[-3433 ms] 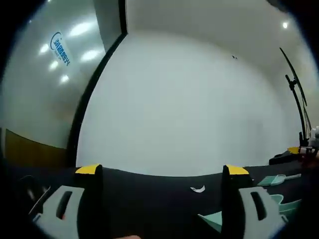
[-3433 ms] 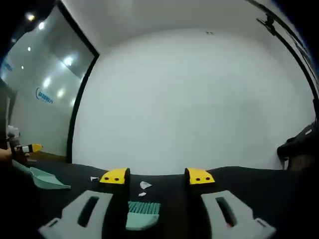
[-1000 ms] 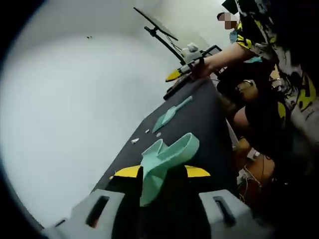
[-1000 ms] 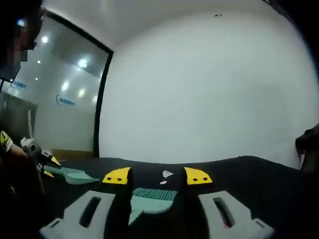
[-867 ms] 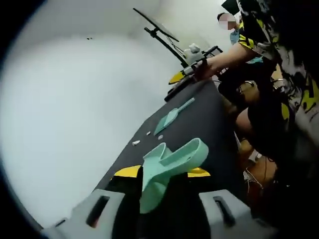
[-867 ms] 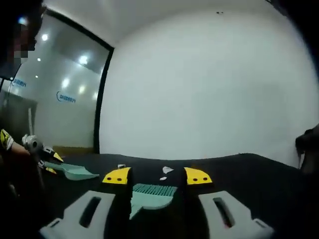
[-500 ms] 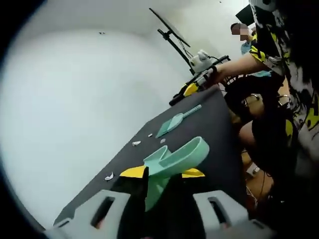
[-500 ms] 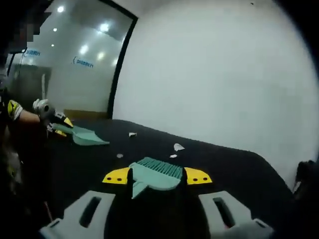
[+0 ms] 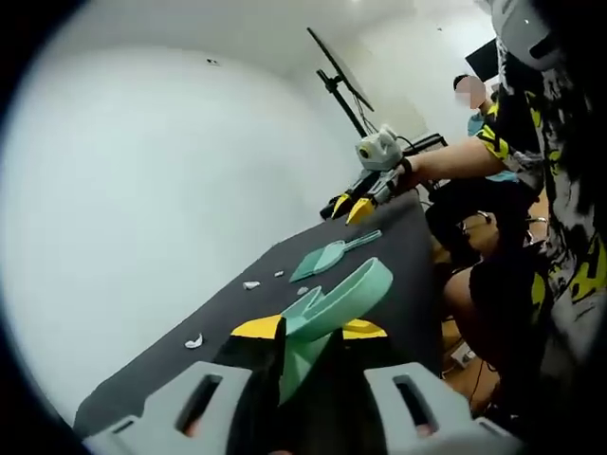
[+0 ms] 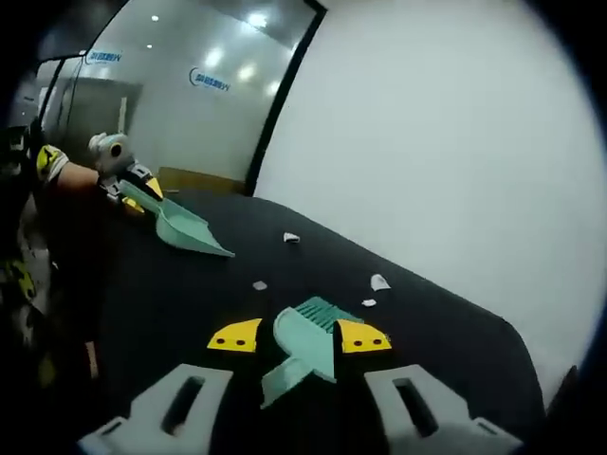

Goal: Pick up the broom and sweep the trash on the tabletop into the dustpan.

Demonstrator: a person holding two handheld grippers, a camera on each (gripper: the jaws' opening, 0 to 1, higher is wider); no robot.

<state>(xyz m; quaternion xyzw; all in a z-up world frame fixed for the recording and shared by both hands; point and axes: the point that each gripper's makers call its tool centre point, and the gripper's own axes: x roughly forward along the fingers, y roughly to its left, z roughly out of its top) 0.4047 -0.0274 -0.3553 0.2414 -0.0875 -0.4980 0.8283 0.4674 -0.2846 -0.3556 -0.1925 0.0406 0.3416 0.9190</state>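
Observation:
My left gripper (image 9: 311,329) is shut on the mint-green dustpan (image 9: 334,305), which sticks out forward over the black table (image 9: 403,237). My right gripper (image 10: 299,336) is shut on the mint-green broom (image 10: 308,343), bristles pointing ahead. In the left gripper view the right gripper (image 9: 356,204) holds the broom (image 9: 332,254) low over the far table end. In the right gripper view the left gripper (image 10: 133,185) holds the dustpan (image 10: 185,227) at the left. White paper scraps (image 10: 379,282) lie between them, with others (image 9: 251,284) near the wall side.
A white wall runs along the table's far edge. A person's arm and patterned clothes (image 9: 560,190) are to the right of the table. A black stand (image 9: 337,81) rises behind the table's end. A glass partition (image 10: 190,104) is at the left.
3.4 s ago both grippers stood open with broom and dustpan on the table; each is now shut on its tool. In the last second both views tilted and the right gripper's broom came closer to the scraps.

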